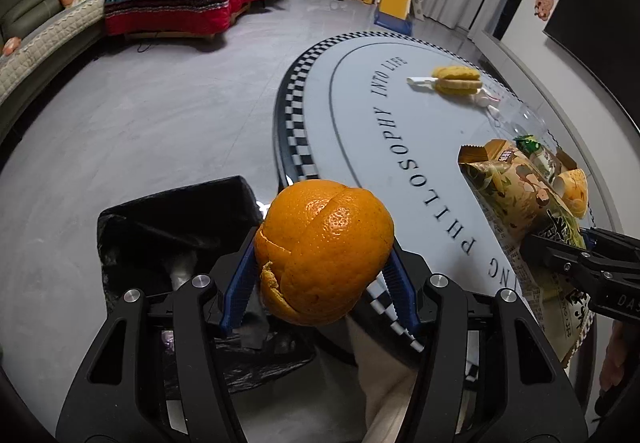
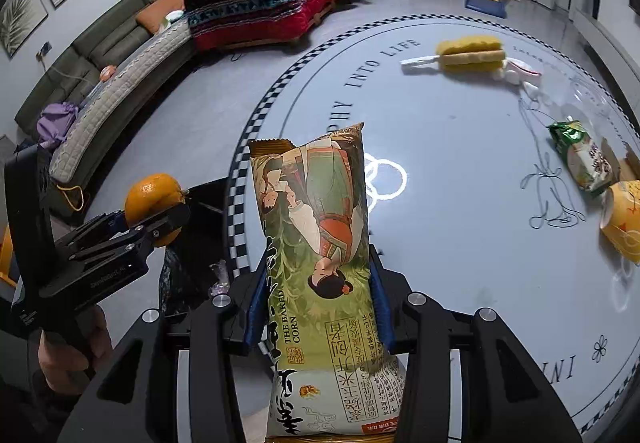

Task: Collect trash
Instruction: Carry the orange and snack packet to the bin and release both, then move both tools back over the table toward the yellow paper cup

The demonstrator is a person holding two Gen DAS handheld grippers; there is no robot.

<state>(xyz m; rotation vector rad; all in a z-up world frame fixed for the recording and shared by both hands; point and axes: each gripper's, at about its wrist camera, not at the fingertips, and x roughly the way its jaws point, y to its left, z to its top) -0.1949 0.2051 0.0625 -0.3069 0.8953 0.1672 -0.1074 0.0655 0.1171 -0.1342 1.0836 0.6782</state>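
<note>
Beside the black bin bag (image 1: 176, 227), orange peel (image 1: 324, 251) is clamped by the left gripper (image 1: 320, 283) and a snack bag (image 2: 320, 243) by the right gripper (image 2: 316, 307), while wrappers (image 2: 582, 157) are left on the table (image 2: 460, 147).

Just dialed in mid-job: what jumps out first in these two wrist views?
The orange peel, clamped in the left gripper, hangs over the black-lined trash bin beside the table. The right gripper grips a baked-corn snack bag above the table, where a yellow sponge and more wrappers remain.

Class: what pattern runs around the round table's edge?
A black-and-white checkered band on the table; clearest in the right wrist view.
</note>
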